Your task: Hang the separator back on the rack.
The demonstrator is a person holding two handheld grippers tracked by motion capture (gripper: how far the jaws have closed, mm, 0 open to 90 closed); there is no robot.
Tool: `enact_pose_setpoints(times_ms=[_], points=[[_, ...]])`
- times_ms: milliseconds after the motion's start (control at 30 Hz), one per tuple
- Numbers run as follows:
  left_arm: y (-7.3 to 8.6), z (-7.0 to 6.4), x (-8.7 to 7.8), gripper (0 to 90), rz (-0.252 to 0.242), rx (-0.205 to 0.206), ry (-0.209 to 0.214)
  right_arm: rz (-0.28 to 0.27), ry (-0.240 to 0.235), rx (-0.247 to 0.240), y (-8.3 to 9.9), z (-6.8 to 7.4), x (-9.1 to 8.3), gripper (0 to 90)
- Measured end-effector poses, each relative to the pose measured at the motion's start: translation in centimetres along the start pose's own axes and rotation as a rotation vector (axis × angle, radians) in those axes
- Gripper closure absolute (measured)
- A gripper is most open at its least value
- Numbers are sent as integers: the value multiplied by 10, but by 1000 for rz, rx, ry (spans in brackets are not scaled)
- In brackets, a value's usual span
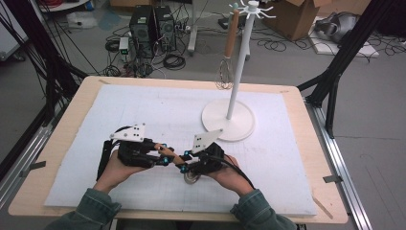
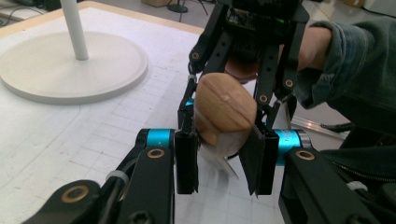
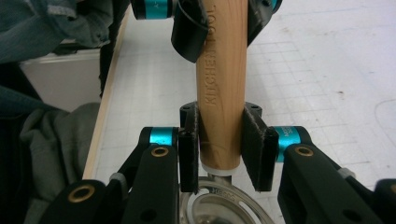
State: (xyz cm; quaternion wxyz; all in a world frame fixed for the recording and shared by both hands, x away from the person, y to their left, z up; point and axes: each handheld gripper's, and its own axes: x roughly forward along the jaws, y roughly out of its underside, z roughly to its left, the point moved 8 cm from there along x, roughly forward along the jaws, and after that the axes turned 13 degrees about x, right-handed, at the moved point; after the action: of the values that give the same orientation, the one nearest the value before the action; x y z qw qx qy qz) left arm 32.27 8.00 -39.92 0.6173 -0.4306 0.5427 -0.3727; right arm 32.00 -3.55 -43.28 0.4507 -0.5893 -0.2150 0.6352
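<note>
Both grippers clamp one wooden-handled kitchen tool (image 1: 173, 156) between them, low over the near part of the white mat (image 1: 143, 110). Right gripper (image 3: 219, 151): its black jaws press both sides of the handle at the end where the wood meets the metal head (image 3: 219, 205), a round perforated piece seen just below the jaws in the right gripper view. Left gripper (image 2: 219, 154): its jaws close on the opposite, rounded butt end of the handle, whose end grain faces the camera in the left gripper view.

The tool's long axis runs roughly left to right across the table in the high view, from the left gripper to the right one, dropping slightly toward the person; the butt points to the person's left and the metal head to the right, lying close to the mat beneath the right gripper. The words "KITCHEN TOOL" are printed lengthwise along the handle.

A hand (image 1: 115, 170) holds each gripper, with green sleeves (image 1: 91, 208) entering from the near edge. Beyond the grippers, toward the far right of the mat, stands a white rack (image 1: 238, 72) on a round base, well apart from the tool. A whisk (image 1: 226, 67) with a wooden handle hangs from one of its top hooks. The mat lies on a pale wooden table (image 1: 72, 120).
</note>
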Motion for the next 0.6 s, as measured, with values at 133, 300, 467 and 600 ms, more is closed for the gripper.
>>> enact_pose_setpoints(times_ms=[133, 300, 467, 600], points=[[-6, -1, -1, 699, -14, 0, 9, -16, -5, 24, -2, 2, 0, 703], [-9, -2, 0, 708, 1, 26, 28, -13, -26, 22, -3, 4, 0, 692], [-13, -5, 2, 714, 5, 43, 53, -15, -62, 31, -6, 4, -1, 670], [-16, -7, 5, 722, 4, 56, 62, -10, -94, 29, -8, 8, -1, 697]])
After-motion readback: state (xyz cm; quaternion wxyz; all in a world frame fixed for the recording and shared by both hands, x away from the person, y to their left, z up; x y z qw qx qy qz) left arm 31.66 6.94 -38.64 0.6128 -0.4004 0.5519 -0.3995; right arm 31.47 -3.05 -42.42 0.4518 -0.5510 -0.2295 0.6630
